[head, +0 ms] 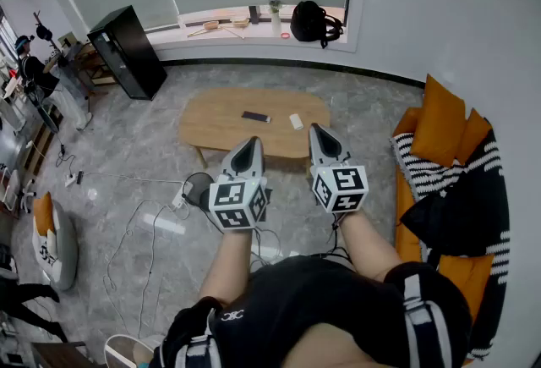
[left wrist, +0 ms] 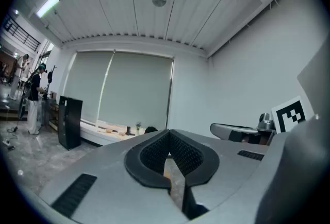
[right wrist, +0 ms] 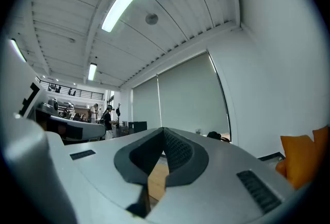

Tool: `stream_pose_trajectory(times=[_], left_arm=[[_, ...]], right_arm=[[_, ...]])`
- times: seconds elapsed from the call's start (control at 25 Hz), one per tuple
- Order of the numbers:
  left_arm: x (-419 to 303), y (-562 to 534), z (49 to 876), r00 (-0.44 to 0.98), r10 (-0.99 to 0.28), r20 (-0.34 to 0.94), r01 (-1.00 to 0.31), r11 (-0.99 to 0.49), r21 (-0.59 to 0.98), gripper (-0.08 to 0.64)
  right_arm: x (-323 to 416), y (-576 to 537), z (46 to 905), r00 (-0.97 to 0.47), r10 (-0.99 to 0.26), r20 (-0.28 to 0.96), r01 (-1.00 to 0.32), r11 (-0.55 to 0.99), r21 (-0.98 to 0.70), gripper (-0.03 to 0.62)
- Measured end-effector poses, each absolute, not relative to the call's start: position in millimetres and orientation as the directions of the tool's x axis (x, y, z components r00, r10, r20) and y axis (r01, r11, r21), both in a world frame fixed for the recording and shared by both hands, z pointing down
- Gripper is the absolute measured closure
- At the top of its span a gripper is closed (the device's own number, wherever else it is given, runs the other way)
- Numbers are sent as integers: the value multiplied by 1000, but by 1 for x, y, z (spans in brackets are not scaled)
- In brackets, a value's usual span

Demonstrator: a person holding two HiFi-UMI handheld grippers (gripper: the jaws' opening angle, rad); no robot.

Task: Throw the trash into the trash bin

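holding the left gripper (head: 250, 148) and right gripper (head: 323, 138) closed and empty; task seems unstarted, a small white item (head: 296, 122) lying on the wooden worktop (head: 221, 117) ahead.

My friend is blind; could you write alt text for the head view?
A person's left gripper and right gripper, both shut and empty, point toward a wooden table bearing a dark flat object and a small white object.

Wood table (head: 215, 128) w/ dark flat obj (head: 255, 117) & small white obj (head: 296, 122) on top.
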State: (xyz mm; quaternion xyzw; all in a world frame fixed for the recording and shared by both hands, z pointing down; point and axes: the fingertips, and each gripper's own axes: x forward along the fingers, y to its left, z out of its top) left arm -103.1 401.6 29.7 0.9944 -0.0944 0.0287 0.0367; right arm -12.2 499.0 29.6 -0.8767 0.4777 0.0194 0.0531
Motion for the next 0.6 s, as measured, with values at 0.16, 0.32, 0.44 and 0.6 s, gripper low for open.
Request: stream_pose_trajectory(times=[0.16,0.32,0.44,0.6], left_arm=[[-96,395,27,983,-173,60,-177,-982,69,548],[-94,388,30,983,-174,64,-179,-981,71,548],[-92,380,31,983,-173,67,-178,-981,75,548],[-91,367,28,984,-167,63,-172,-982,77,548]], right_arm=[[-6,492,28,554,-828,-89,-832,-547,-89,580],[-4,484,31,557,-826,-83,-830,-552,-81,580],[0,477,32,560,-825,-73,-828,-555,-79,580],[2,465,29,571,-818,-70,-821,-567,-71,580]])
